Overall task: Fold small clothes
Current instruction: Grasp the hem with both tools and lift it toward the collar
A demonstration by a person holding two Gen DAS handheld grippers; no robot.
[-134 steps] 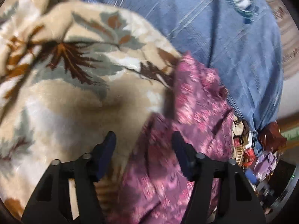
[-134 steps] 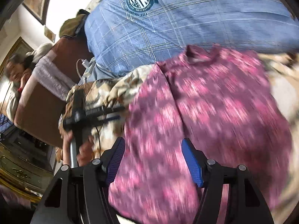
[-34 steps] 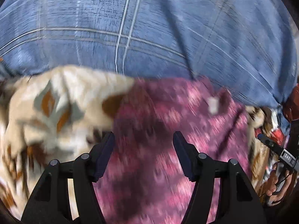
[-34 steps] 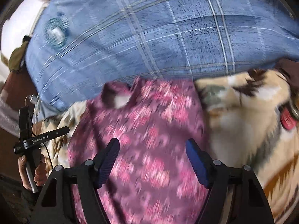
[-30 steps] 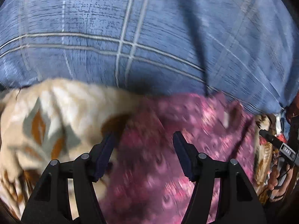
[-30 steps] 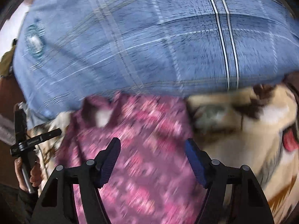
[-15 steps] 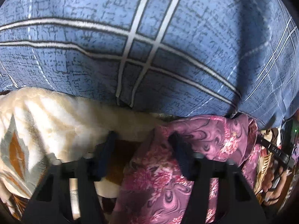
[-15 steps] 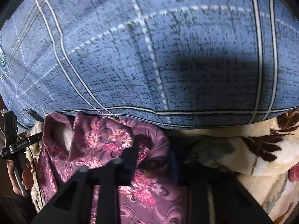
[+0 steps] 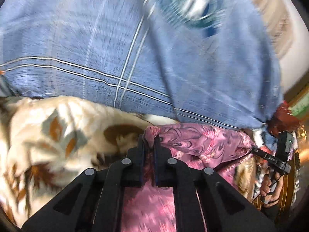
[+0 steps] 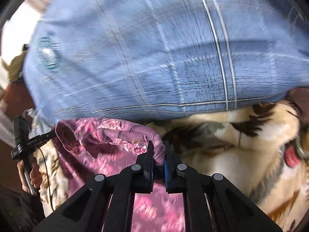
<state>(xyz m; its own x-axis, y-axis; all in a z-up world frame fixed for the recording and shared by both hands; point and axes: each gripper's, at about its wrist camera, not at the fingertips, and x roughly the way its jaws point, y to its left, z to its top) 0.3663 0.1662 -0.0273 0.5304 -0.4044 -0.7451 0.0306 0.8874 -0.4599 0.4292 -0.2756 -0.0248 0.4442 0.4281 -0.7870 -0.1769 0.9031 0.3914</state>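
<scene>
While both grippers, left gripper and right gripper, pinch the far edge of the pink garment, its length trails toward us over the blanket.

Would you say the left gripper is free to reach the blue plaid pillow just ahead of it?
Probably not: the left gripper is shut on the purple floral garment, though nothing blocks the way to the blue plaid pillow.
</scene>
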